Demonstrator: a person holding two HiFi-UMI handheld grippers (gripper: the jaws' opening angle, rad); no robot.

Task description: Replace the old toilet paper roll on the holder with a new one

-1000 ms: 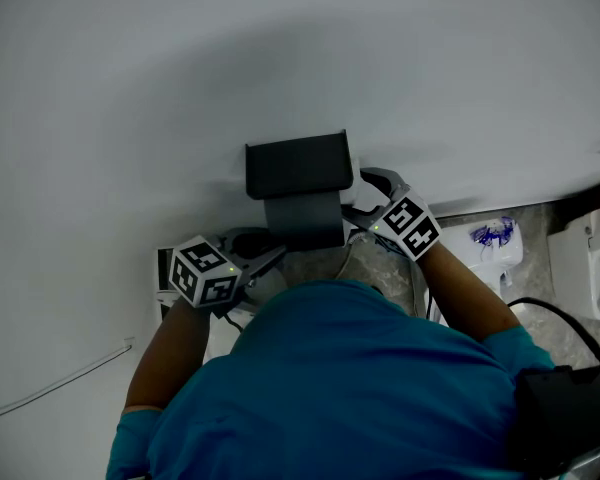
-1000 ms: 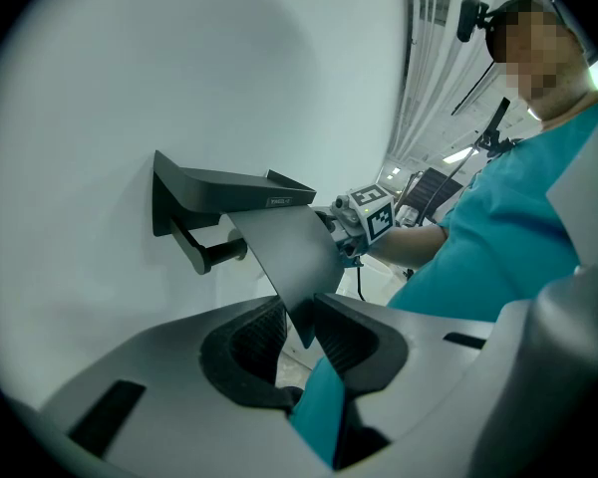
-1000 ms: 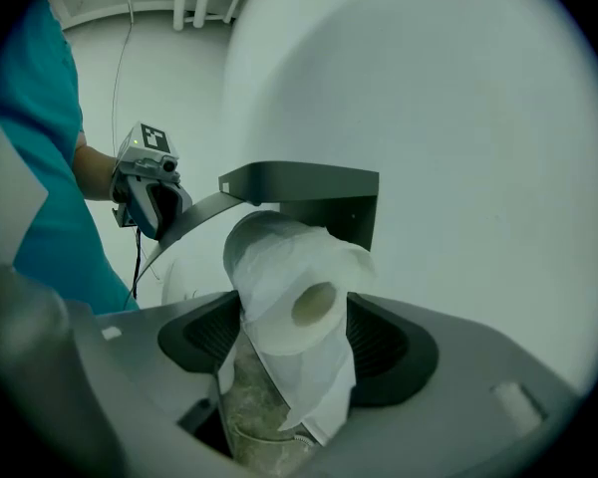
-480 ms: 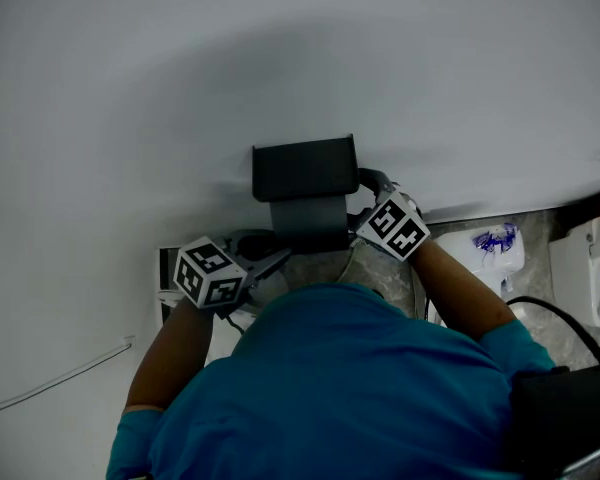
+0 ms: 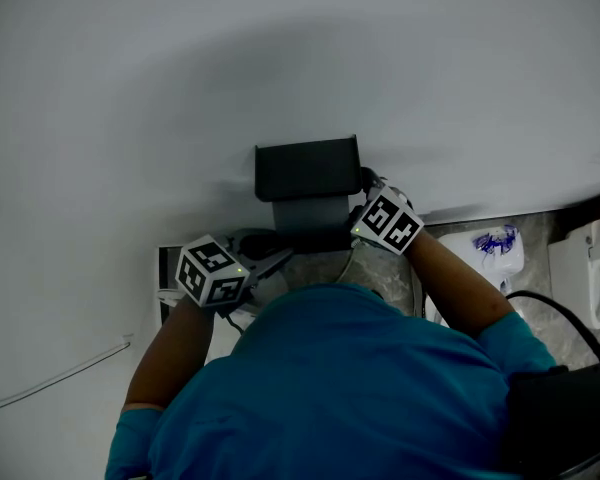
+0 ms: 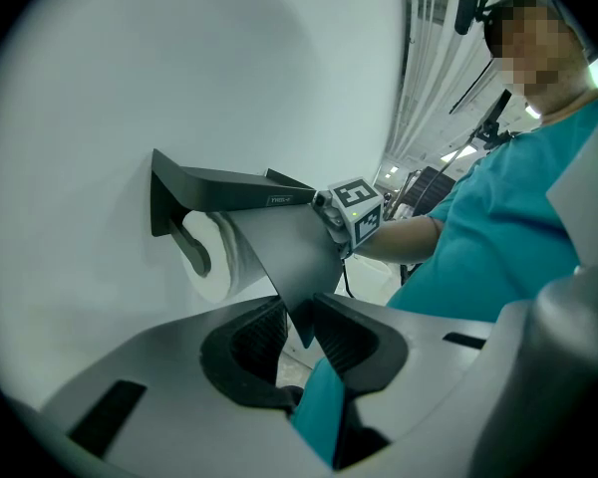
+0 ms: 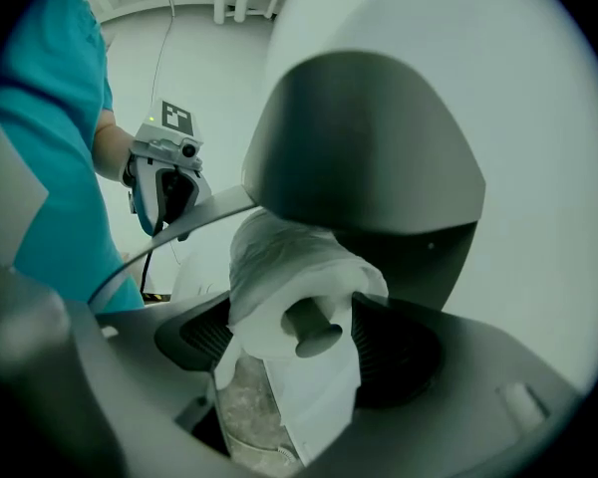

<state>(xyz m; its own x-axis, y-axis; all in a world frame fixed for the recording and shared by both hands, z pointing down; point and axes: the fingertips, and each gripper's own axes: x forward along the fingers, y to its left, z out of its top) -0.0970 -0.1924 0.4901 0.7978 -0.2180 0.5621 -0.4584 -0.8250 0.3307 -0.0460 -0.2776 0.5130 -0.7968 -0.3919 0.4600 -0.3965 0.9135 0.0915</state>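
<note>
Left gripper [image 6: 297,329] is pinched shut on the bottom corner of the holder's flap [image 6: 284,252], and it holds that flap tilted out from the wall [image 5: 280,48]. Our right gripper [image 7: 301,352] has just been opening its jaws. They stand wide now with the toilet paper roll [image 7: 279,302] between them, and as far as we can see neither pad is squeezing it. The roll sits on the holder [image 5: 307,168], threaded on the arm whose rounded knob [image 7: 316,335] pokes out at us in the lower middle of the right gripper view. Room is tight up top, since the flat shelf [image 6: 229,180] sits right over the roll, and the flap closes off the front. The knob end is the open side, and that's where the right jaws are. The wall around the holder is bare and smooth, filling the whole upper half of the head view. The holder looks matte dark grey with hard straight edges and a thin flat flap. The roll is white and soft, with its outer layer crumpled and a loose sheet hanging down below it. Speckled floor [image 5: 540,230] and a white toilet [image 5: 585,263] show at the right edge of the head view, well apart from the holder.
</note>
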